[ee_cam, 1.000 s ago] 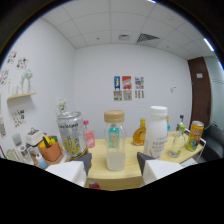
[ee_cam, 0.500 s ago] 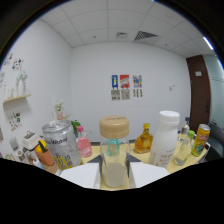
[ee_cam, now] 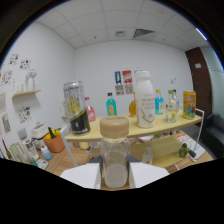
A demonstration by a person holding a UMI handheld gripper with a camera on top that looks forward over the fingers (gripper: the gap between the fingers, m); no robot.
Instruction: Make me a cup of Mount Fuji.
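Observation:
A clear glass bottle (ee_cam: 115, 162) with a tan lid (ee_cam: 114, 126) stands upright between my white fingers (ee_cam: 82, 176), and both press on its sides. My gripper (ee_cam: 115, 174) is shut on it. There is a pale layer at the bottle's bottom. Beyond it runs a yellow shelf (ee_cam: 155, 128) carrying a black and yellow can (ee_cam: 75, 107), a tall white bottle (ee_cam: 145, 104), a pink bottle (ee_cam: 90, 111), a teal bottle (ee_cam: 111, 106) and a yellow can (ee_cam: 188, 104).
An orange pot of tools (ee_cam: 54, 143) and a white kettle (ee_cam: 39, 131) sit on a lower surface ahead of the left finger. Small posters (ee_cam: 124, 79) hang on the back wall. A dark door (ee_cam: 207, 85) stands beyond the right finger.
The bottle has stayed in my fingers while the gripper drew back. The shelf items now look smaller and sit higher, above the lid, and the view has tilted slightly.

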